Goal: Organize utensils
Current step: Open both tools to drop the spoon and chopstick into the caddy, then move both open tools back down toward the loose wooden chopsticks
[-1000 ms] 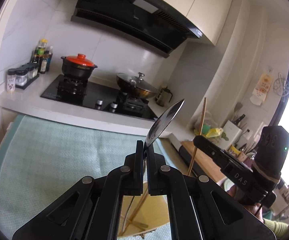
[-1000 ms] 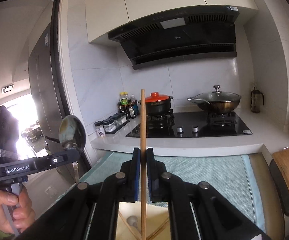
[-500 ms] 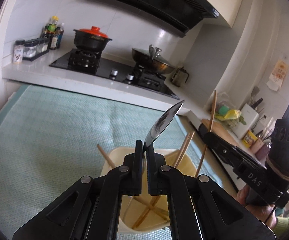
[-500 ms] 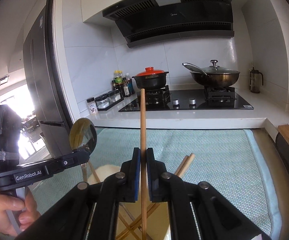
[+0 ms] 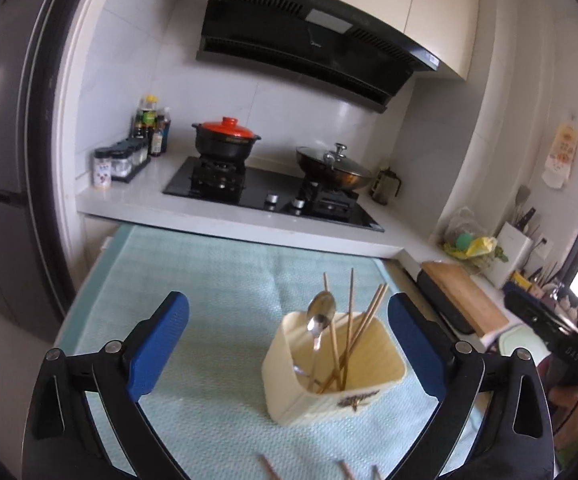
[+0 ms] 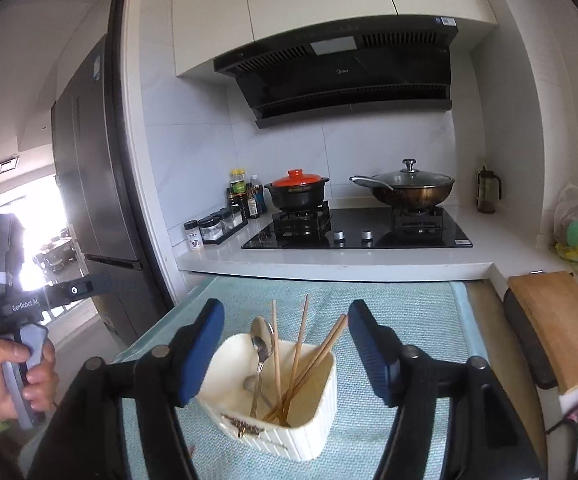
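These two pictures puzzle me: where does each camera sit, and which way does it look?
Left wrist view: sits on the left gripper, looking forward past its open blue-padded fingers at the cream ribbed plastic holder; the right gripper shows at right.
Right wrist view: sits on the right gripper, facing that holder; the left hand shows at left.
Shared: holder, steel spoon, wooden chopsticks, pale green mat, stove.

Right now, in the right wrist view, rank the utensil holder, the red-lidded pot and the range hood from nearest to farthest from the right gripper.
1. Utensil holder, between the open fingers of the right gripper.
2. Red-lidded pot, on the stove's left burner.
3. Range hood, high on the wall.
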### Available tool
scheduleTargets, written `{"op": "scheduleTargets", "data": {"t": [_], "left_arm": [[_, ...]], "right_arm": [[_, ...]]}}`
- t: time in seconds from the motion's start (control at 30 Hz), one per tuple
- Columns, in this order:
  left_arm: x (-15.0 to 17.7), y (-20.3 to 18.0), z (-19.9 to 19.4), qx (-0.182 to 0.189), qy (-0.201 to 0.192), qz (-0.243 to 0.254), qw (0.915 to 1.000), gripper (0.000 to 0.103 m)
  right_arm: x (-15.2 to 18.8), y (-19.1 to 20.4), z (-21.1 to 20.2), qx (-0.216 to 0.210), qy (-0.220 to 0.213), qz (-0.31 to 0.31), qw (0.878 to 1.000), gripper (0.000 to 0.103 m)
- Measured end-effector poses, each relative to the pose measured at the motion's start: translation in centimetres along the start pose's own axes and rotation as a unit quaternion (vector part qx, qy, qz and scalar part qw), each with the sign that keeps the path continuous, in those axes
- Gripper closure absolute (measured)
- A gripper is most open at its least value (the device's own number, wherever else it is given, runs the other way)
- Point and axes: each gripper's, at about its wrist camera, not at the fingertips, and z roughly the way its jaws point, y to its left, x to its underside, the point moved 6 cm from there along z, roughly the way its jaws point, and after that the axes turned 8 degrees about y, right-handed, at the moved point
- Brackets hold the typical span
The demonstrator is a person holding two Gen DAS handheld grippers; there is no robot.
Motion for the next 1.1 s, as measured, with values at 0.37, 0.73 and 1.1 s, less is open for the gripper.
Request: {"op": "scheduleTargets", "data": {"t": [0.37,0.73,1.1], "left_arm": [[17.2,1.1,-10.3,-0.197,0.049,0.089,0.9752,0.000],[26.9,-1.2,-11.1,-0.223,0.091,0.069,0.9681,0.000],[29.3,-1.4,-8.7,-0.122,0.161,0.021,0.9792,0.001]], "right_arm": [[15.8,1.7,-11.5,0.043,0.071,0.033,0.996,0.025],[26.6,4.8,-13.5,0.037,0.138,0.094,0.985,0.025],[27.5,7.4,-13.6,0.024,0.119,0.062,0.991,0.018]]}}
